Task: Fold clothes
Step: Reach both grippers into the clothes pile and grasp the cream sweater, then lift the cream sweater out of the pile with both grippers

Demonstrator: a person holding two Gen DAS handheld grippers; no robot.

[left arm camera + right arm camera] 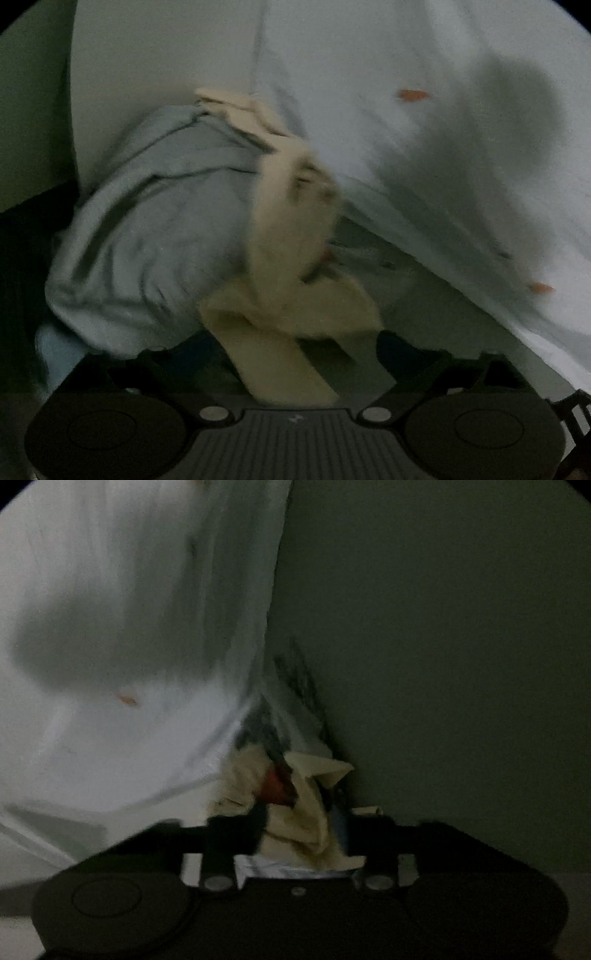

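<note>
Surface: pale blue bedsheet (406, 129), dim light.
Left gripper (295, 354): angled down, jaws apart around crumpled cream cloth garment (291, 229).
Right gripper (303, 834): jaws clamped on same garment (306, 834).

Motion blur smears the cream garment (291, 229); the left gripper's fingertips (291, 354) stay hidden in dark, pale sheet (92, 738) streaked too
</note>
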